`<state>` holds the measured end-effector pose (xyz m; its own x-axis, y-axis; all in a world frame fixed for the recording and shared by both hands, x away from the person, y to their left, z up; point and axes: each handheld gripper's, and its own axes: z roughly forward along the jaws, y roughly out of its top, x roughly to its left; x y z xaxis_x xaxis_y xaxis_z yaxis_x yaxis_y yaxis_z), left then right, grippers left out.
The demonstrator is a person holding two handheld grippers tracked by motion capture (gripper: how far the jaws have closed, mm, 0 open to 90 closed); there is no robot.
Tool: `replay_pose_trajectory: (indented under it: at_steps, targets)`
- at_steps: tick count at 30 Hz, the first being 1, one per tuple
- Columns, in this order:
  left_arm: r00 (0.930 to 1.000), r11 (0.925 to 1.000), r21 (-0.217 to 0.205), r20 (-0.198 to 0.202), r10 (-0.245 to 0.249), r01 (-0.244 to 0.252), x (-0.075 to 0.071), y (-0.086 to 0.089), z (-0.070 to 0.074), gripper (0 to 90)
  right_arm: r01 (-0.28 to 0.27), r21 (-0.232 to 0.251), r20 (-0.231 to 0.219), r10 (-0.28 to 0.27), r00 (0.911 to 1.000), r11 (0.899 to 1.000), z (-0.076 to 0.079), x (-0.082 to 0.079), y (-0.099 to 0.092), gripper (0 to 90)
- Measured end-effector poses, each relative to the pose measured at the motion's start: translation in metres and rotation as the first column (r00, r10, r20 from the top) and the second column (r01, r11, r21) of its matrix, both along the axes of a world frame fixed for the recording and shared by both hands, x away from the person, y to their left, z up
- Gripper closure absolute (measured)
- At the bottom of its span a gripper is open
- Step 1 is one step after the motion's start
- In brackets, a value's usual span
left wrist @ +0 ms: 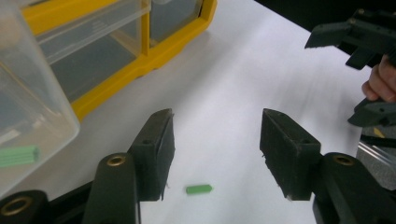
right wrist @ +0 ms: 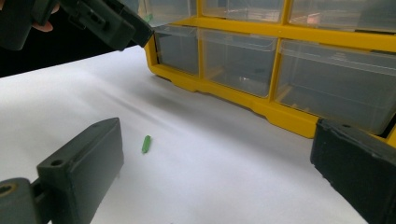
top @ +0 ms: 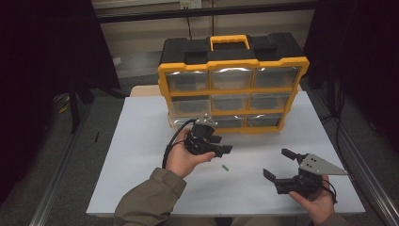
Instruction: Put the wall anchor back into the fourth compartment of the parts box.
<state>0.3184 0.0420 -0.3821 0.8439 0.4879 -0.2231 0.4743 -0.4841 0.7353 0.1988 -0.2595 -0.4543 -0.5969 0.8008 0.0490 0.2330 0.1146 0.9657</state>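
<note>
A small green peg [top: 225, 167] lies on the white table sheet between my two grippers. My left gripper [top: 221, 144] hovers just in front of the yellow and black drawer organizer [top: 233, 63]. In the left gripper view its jaws [left wrist: 217, 126] stand open, with the peg [left wrist: 198, 189] lying loose on the sheet below them, untouched. A clear drawer [left wrist: 37, 93] pulled out at the left holds more green pegs [left wrist: 18, 156]. My right gripper [top: 276, 163] rests low at the front right, wide open and empty [right wrist: 219, 140]. The peg [right wrist: 146, 143] lies ahead of its left jaw.
The organizer's yellow frame [right wrist: 261, 100] and clear drawers stand at the back of the white sheet [top: 141, 141]. Dark floor and metal rails [top: 61, 165] flank the table. The other hand's gripper [left wrist: 355, 37] shows at the top right of the left gripper view.
</note>
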Motion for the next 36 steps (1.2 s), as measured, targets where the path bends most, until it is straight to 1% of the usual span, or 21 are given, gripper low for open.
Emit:
replay_pose_trajectory:
  at_steps: [2, 3, 4, 5, 6, 9, 10, 12, 14, 15, 16, 17, 20, 21, 24, 26, 30, 33, 34, 35, 36]
  targets:
    - [1.0, 1.0, 0.003, -0.001, -0.002, 0.002, 0.0, 0.001, -0.002, 41.6, 0.002, 0.0, 0.001, -0.002, 1.0, 1.0, 0.0, 0.0, 0.0, 2.5]
    - [1.0, 1.0, -0.007, -0.001, 0.004, -0.004, -0.001, 0.001, -0.004, 39.9, 0.002, -0.001, 0.002, -0.002, 1.0, 1.0, 0.0, 0.0, 0.0, 2.5]
    - [1.0, 1.0, -0.006, 0.0, 0.003, -0.003, -0.001, 0.001, -0.005, 38.5, 0.004, -0.003, 0.0, -0.004, 1.0, 1.0, 0.0, 0.0, 0.0, 2.5]
    - [1.0, 1.0, 0.004, 0.002, -0.003, 0.003, -0.001, 0.001, -0.006, 38.0, 0.0, 0.0, 0.0, 0.0, 1.0, 1.0, 0.0, 0.0, 0.0, 2.5]
    - [1.0, 1.0, 0.003, 0.002, -0.001, 0.001, -0.002, 0.001, -0.007, 37.3, 0.0, 0.0, 0.001, 0.0, 1.0, 1.0, 0.0, 0.0, 0.0, 2.5]
    - [0.9999, 0.9999, 0.013, 0.016, 0.004, -0.004, -0.002, 0.001, -0.01, 31.9, 0.0, -0.001, 0.001, 0.0, 1.0, 1.0, 0.0, 0.0, 0.0, 2.5]
    - [0.9999, 0.9998, 0.018, 0.013, -0.007, 0.007, -0.002, 0.002, -0.011, 30.8, 0.001, -0.003, 0.0, -0.001, 1.0, 1.0, 0.0, 0.0, 0.0, 2.5]
    - [0.9999, 0.9999, 0.011, 0.01, 0.001, -0.001, -0.003, 0.002, -0.015, 28.8, 0.0, 0.001, 0.001, 0.0, 1.0, 1.0, 0.0, 0.0, 0.0, 2.5]
    - [0.9999, 0.9999, 0.015, 0.015, 0.005, -0.005, -0.003, 0.003, -0.018, 25.7, 0.001, -0.004, 0.001, -0.001, 1.0, 1.0, 0.0, 0.0, 0.0, 2.5]
    - [0.9999, 0.9999, 0.009, 0.015, 0.006, -0.006, -0.003, 0.003, -0.02, 25.1, 0.001, -0.003, 0.002, -0.001, 1.0, 1.0, 0.0, 0.0, 0.0, 2.5]
    - [0.9999, 0.9999, 0.013, 0.013, 0.009, -0.009, -0.004, 0.003, -0.021, 24.5, 0.0, -0.002, 0.002, 0.0, 1.0, 1.0, 0.0, 0.0, 0.0, 2.5]
    - [0.9998, 1.0, 0.006, 0.018, 0.006, -0.006, -0.004, 0.004, -0.024, 24.2, 0.003, -0.003, 0.001, -0.003, 1.0, 1.0, 0.0, 0.0, 0.0, 2.5]
    - [0.9997, 0.9999, 0.008, 0.022, 0.011, -0.011, -0.006, 0.004, -0.029, 21.5, 0.001, 0.0, 0.002, -0.001, 1.0, 1.0, 0.0, 0.0, 0.0, 2.5]
    - [0.9997, 0.9999, 0.014, 0.025, 0.008, -0.008, -0.006, 0.004, -0.03, 21.2, 0.003, -0.003, 0.001, -0.003, 1.0, 1.0, 0.0, 0.0, 0.0, 2.5]
    - [0.9993, 0.9998, 0.009, 0.032, 0.017, -0.017, -0.008, 0.003, -0.036, 19.6, 0.002, -0.004, 0.001, -0.002, 1.0, 1.0, 0.0, 0.0, 0.0, 2.5]
    - [0.9995, 0.9997, 0.016, 0.027, 0.018, -0.018, -0.008, 0.003, -0.039, 18.8, 0.001, -0.004, 0.001, -0.001, 1.0, 1.0, 0.0, 0.0, 0.0, 2.5]
    - [0.9991, 0.9991, 0.034, 0.035, 0.022, -0.023, -0.009, 0.003, -0.048, 16.2, 0.0, -0.001, 0.001, 0.0, 1.0, 1.0, 0.0, 0.0, 0.0, 2.5]
    - [0.9989, 0.9991, 0.039, 0.043, 0.018, -0.02, -0.01, 0.002, -0.054, 14.4, 0.0, -0.004, 0.0, 0.0, 1.0, 1.0, 0.0, 0.0, 0.0, 2.5]
    - [0.999, 0.9993, 0.032, 0.042, 0.019, -0.02, -0.011, 0.001, -0.056, 13.9, 0.002, -0.004, 0.002, -0.002, 1.0, 1.0, 0.0, 0.0, 0.0, 2.5]
    - [0.9991, 0.9991, 0.038, 0.037, 0.02, -0.021, -0.011, 0.001, -0.057, 13.7, 0.001, -0.005, 0.003, -0.001, 1.0, 1.0, 0.0, 0.0, 0.0, 2.5]
    - [0.9991, 0.9991, 0.039, 0.04, 0.014, -0.016, -0.011, 0.001, -0.059, 13.3, 0.0, -0.004, 0.001, 0.0, 1.0, 1.0, 0.0, 0.0, 0.0, 2.5]
